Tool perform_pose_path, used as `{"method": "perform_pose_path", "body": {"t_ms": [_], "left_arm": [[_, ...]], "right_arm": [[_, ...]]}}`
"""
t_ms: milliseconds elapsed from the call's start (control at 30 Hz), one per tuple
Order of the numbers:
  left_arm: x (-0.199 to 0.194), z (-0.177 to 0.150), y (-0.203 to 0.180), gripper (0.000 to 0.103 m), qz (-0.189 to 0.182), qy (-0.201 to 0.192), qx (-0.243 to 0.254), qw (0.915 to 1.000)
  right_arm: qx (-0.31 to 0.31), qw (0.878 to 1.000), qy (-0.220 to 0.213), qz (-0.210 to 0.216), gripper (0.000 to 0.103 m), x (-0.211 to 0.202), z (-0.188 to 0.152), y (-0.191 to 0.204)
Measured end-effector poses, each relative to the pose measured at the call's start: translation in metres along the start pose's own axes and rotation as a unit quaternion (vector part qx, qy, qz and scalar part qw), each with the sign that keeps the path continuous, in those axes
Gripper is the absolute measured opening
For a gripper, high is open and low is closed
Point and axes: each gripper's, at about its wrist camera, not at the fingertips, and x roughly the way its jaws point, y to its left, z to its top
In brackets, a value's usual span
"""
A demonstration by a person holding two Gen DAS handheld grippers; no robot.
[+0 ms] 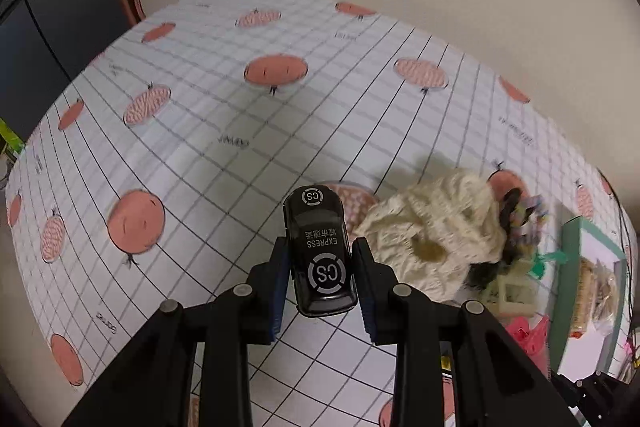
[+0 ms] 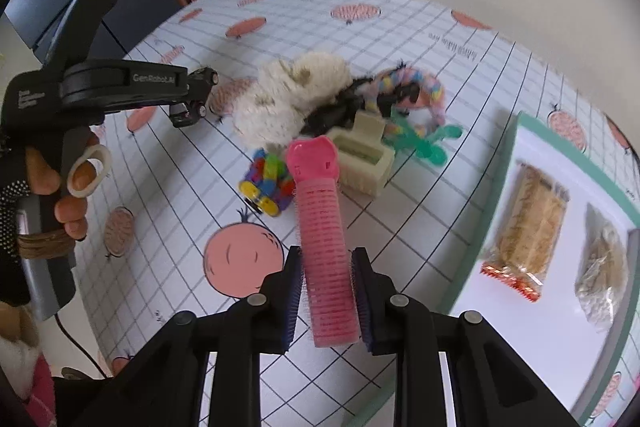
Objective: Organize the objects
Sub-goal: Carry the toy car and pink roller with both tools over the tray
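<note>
Left tongs [image 1: 322, 281]: closed on a black toy car [image 1: 320, 251], pads against both its sides, car held above the tabletop [image 1: 240, 155]. White "CS" and "EXPRESS" markings read on the car's roof.

Right tongs [image 2: 326, 287]: closed on a pink hair roller [image 2: 324, 243], gripped near its lower end; the roller's clip end points to 12 o'clock, toward the pile.

Tabletop: covered with a gridded cloth printed with pink fruit.

Pile, right wrist view, at 12 o'clock from the right tongs: a cream knit item [image 2: 292, 95]; black items [image 2: 336, 111] touching its 3 o'clock side, type cannot be told; a braided pastel rope [image 2: 424, 87] further to 3 o'clock; a cream claw clip [image 2: 360, 155] in front of these; a green piece [image 2: 428, 143] just beside the clip at 3 o'clock; a multicoloured toy [image 2: 268, 187] at the clip's 9 o'clock, apart from it.

Tray [image 2: 496, 211], green-rimmed, at 3 o'clock from the right tongs: holds two wrapped snacks [image 2: 528, 223], side by side, not touching.

Left wrist view: the knit item lies at 3 o'clock from the car, near it.

A hand [image 2: 68, 187] grips the left tool's handle at 9 o'clock in the right wrist view.
</note>
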Motion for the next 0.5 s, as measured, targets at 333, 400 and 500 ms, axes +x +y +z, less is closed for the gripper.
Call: {"method": "perform_pose_path", "body": {"t_ms": [333,400,500], "left_arm": [[-0.051,0.005,-0.035,0.032,-0.047,-0.048,0.024,0.9975],[-0.06,0.004,-0.048,0.032,-0.065,-0.051,0.034,0.996],[-0.071,-0.001,-0.071,0.032,-0.09,-0.055,0.047,0.9933]], "right_arm": [[0.061,0.997,-0.039,-0.02,0.026,-0.041,-0.004,-0.037],[0.082,0.995,-0.044,-0.026,0.026,-0.048,-0.007,-0.052],[0.12,0.991,-0.053,-0.04,0.026,-0.061,-0.016,-0.079]]}}
